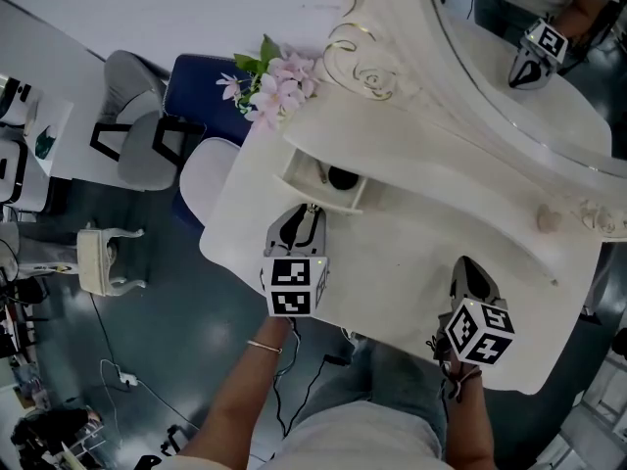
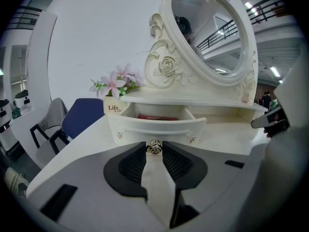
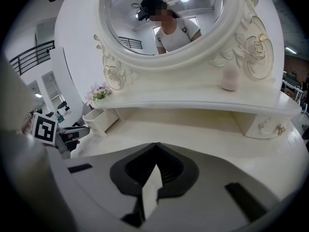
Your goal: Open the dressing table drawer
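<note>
Under the shelf's left end, drawer: we see the drawer (image 1: 323, 186) pulled out of the dressing table (image 1: 411, 262). Its curved front stands clear of the shelf (image 2: 193, 99) above it, and its top is open to view.
Drawer contents: a flat red thing (image 2: 157, 116) lies along the back, and a dark round thing (image 1: 343, 177) shows from above. We cannot tell what either one is.
Knob: a small metal knob (image 2: 154, 148) sits at the middle of the drawer front.
Left gripper: the left gripper (image 1: 312, 210) points at the drawer front. Its two fingers are clamped on the knob, one black pad on each side.
Right gripper: the right gripper (image 1: 468, 264) hangs over the bare tabletop, well apart from the drawer. Its fingers are pressed together with nothing between them.
Mirror: a large oval mirror (image 2: 212, 33) in a carved cream frame rises from the shelf. We see a person in a white top reflected in it.
Shelf, right part: a small pale pink object (image 3: 230, 79) stands on top. Beneath that end we see a second drawer (image 3: 263, 124), which is closed.
Flowers: pink flowers (image 1: 279, 84) stand in a white pot (image 2: 112, 109) printed "Life", just beside the open drawer at the table's left corner.
Chairs: a blue chair (image 1: 201, 91) and a grey chair (image 1: 137, 135) stand beyond the table's left edge on a dark floor.
</note>
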Tool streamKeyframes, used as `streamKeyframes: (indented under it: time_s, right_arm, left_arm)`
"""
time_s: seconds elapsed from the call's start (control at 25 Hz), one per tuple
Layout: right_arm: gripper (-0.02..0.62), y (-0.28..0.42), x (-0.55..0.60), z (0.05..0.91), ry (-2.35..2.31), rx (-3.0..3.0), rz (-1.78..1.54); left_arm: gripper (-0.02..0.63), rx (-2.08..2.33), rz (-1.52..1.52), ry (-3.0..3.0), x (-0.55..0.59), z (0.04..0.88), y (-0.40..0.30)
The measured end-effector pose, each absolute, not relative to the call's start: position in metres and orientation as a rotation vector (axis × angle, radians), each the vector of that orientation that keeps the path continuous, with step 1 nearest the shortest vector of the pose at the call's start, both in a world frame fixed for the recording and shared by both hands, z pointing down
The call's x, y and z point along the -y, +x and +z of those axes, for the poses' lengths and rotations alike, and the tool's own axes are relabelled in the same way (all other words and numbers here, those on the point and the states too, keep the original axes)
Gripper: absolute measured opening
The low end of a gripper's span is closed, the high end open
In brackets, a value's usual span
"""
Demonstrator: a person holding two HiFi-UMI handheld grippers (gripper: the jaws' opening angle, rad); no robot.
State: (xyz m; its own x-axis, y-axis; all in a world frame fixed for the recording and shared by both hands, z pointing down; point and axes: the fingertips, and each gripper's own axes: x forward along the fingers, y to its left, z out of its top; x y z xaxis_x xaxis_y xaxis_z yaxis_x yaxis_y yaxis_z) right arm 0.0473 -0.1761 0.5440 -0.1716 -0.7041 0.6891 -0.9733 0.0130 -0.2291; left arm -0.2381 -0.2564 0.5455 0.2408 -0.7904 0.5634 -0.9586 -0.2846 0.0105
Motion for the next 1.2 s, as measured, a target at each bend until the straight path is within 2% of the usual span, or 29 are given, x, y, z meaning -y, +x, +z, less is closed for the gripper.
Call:
streamKeyframes:
  time_s: [0.48, 0.84, 1.0, 1.2]
  right_arm:
    - [0.006, 0.05, 0.18, 0.509, 1.71, 1.967, 0.862]
    - [0.008, 0.034, 0.186, 0.476, 1.699, 2.091, 0.782]
    - [0.008, 0.024, 0.187, 0.453, 1.705, 2.169, 0.727]
    - [0.008, 0.008, 0.183, 0.411, 1.703, 2.272, 0.622]
  left_arm:
    - [0.115, 1.693, 0.532, 2.134, 0.247, 0.523, -0.246]
    - [0.112, 1.849, 0.359, 2.123, 0.224, 0.449, -0.276]
    - [0.069, 1.952, 0.255, 2.08, 0.201, 0.409, -0.295]
    - [0.05, 2.032, 0.13, 2.036, 0.167, 0.363, -0.315]
